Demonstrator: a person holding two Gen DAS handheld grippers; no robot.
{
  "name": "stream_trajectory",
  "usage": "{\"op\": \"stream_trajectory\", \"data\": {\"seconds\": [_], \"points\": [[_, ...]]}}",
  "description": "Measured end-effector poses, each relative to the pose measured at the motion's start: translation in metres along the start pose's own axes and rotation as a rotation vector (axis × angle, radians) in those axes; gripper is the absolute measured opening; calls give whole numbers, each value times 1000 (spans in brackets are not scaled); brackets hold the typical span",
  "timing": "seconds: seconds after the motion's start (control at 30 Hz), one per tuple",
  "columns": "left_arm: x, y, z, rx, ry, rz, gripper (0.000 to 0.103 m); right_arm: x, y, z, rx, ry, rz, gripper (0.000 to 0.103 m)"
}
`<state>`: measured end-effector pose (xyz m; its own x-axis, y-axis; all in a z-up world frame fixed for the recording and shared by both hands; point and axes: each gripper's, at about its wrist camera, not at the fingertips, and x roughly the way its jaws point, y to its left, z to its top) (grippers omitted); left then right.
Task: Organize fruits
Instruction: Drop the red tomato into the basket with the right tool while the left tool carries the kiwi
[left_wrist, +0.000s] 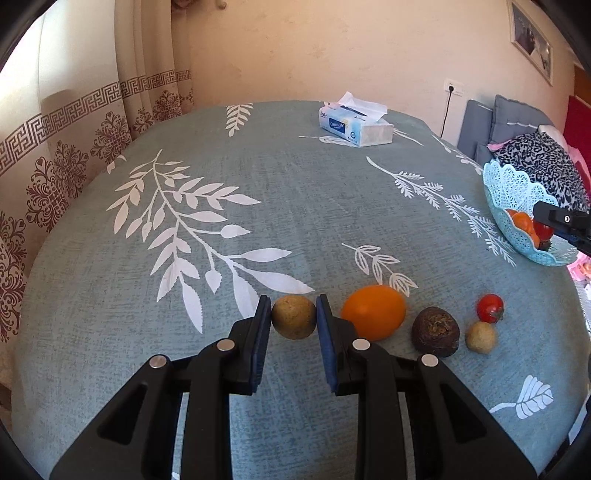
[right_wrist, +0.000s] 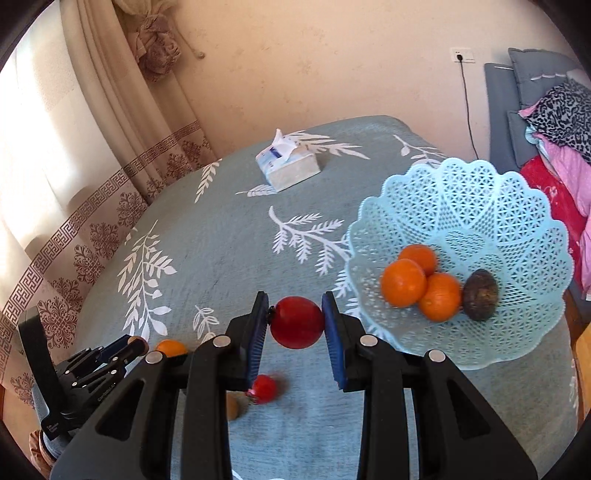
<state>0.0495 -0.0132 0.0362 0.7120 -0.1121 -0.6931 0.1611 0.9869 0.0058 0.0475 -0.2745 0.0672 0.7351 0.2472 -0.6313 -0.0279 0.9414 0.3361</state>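
Grippers, two. Your left gripper (left_wrist: 294, 316): pads pressed against both sides of a tan round fruit (left_wrist: 293, 316) sitting on the desk (left_wrist: 258, 229). Rightward along the row: orange (left_wrist: 373, 312), dark brown fruit (left_wrist: 436, 331), small tan fruit (left_wrist: 480, 337), small tomato (left_wrist: 490, 308). Your right gripper (right_wrist: 296, 322): clamped on a red tomato (right_wrist: 296, 322), raised above the desk just left of the blue basket (right_wrist: 480, 206), which contains three oranges (right_wrist: 403, 282) and one dark fruit (right_wrist: 480, 294). Tissue box (left_wrist: 355, 123) at the far edge.

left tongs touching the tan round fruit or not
Touching: the left wrist view shows the tan round fruit squeezed between both blue pads of the left tongs, no gap either side.
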Motion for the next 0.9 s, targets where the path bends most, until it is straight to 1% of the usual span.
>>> {"op": "stream_trajectory", "data": {"seconds": [0.17,0.37,0.4,0.43,0.47,0.53,0.63,0.73,0.8,0.9], "points": [[-5,-15,9,27,-18,-14,25,-17,-37,0,60,-31,-66,31],[-6,-36,18,61,-23,-40,25,-26,-72,0,122,-54,-114,31],[-7,-40,20,67,-24,-47,25,-26,-76,0,133,-57,-126,34],[-8,-44,21,73,-27,-52,25,-27,-83,-1,149,-61,-142,44],[-8,-49,23,81,-30,-59,25,-28,-87,-2,162,-67,-151,46],[-9,-57,26,95,-35,-71,25,-31,-96,-2,180,-75,-163,47],[-8,-69,30,114,-40,-90,25,-36,-104,-3,193,-95,-170,47],[-7,-84,36,131,-41,-122,25,-44,-109,-4,192,-133,-195,47],[-7,-94,41,142,-41,-149,25,-49,-111,-5,187,-161,-226,47],[-7,-113,48,167,-46,-189,25,-56,-109,-9,156,-211,-298,47]]}}
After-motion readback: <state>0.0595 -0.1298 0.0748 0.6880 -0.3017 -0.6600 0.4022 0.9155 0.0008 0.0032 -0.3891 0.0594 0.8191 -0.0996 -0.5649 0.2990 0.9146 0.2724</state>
